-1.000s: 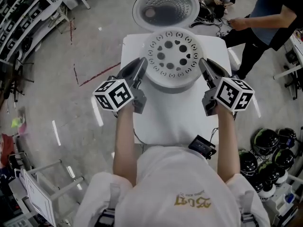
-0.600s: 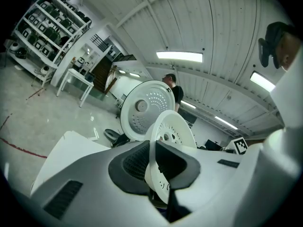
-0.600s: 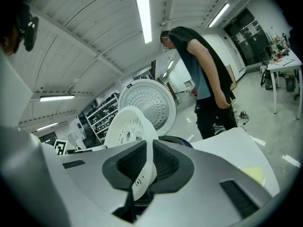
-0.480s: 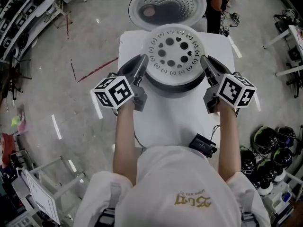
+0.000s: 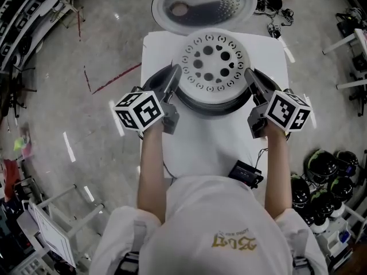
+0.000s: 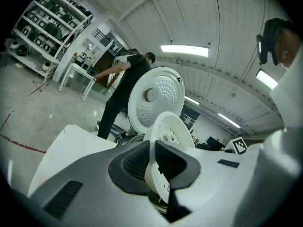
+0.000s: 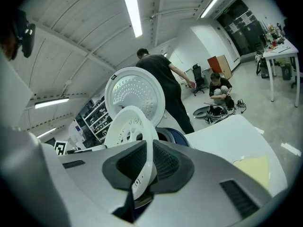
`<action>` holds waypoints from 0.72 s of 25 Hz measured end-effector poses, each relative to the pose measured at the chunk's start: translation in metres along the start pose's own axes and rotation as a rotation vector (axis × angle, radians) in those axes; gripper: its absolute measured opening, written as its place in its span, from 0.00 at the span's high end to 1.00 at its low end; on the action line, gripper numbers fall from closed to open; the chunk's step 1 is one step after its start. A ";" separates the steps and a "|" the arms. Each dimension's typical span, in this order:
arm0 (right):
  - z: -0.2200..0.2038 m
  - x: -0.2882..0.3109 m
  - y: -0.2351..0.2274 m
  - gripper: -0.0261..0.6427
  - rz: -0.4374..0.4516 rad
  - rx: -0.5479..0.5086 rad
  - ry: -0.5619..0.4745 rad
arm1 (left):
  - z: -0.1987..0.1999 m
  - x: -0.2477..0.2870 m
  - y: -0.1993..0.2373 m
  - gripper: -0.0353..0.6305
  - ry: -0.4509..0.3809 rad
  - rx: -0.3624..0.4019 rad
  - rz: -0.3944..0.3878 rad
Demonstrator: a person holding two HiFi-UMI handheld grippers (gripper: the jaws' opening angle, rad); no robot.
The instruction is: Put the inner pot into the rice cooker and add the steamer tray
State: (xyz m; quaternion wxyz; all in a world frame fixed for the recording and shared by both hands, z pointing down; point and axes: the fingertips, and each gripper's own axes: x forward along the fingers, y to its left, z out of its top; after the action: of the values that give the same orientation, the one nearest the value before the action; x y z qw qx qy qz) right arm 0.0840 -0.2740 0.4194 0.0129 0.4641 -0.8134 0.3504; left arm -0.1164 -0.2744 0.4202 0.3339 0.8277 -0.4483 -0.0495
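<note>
The white steamer tray (image 5: 212,62), a round dish pierced with holes, hangs level over the rice cooker (image 5: 213,105), whose dark rim shows around its front. My left gripper (image 5: 175,77) is shut on the tray's left rim and my right gripper (image 5: 250,78) on its right rim. In the left gripper view the tray's edge (image 6: 173,131) runs between the pads of the left gripper (image 6: 152,162). The right gripper view shows the same for the tray (image 7: 128,126) and right gripper (image 7: 150,167). The cooker's lid (image 5: 203,7) stands open behind. The tray hides the inside of the cooker.
The cooker sits on a small white table (image 5: 200,148) with a black device (image 5: 246,175) and its cable at the front edge. Helmets (image 5: 327,176) lie on the floor to the right. A person in black (image 7: 163,84) stands beyond the table, and another crouches (image 7: 220,91) farther off.
Both grippers have sunk with the tray, which now sits lower over the cooker so the dark rim shows around it. The person in black has left the head view.
</note>
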 end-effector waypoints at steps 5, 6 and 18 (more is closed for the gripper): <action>0.003 -0.002 0.004 0.89 0.020 0.032 0.013 | 0.004 -0.002 -0.001 0.86 -0.006 -0.025 -0.007; 0.006 -0.002 0.007 0.89 0.027 0.031 0.012 | 0.007 -0.003 -0.003 0.86 -0.012 -0.031 -0.015; -0.004 -0.002 0.001 0.88 0.001 -0.027 0.025 | -0.001 -0.001 -0.001 0.85 0.007 0.034 0.048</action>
State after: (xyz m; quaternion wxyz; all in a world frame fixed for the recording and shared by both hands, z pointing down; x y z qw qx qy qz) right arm 0.0829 -0.2696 0.4211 0.0292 0.4590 -0.8180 0.3454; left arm -0.1157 -0.2725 0.4199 0.3224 0.8224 -0.4678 -0.0308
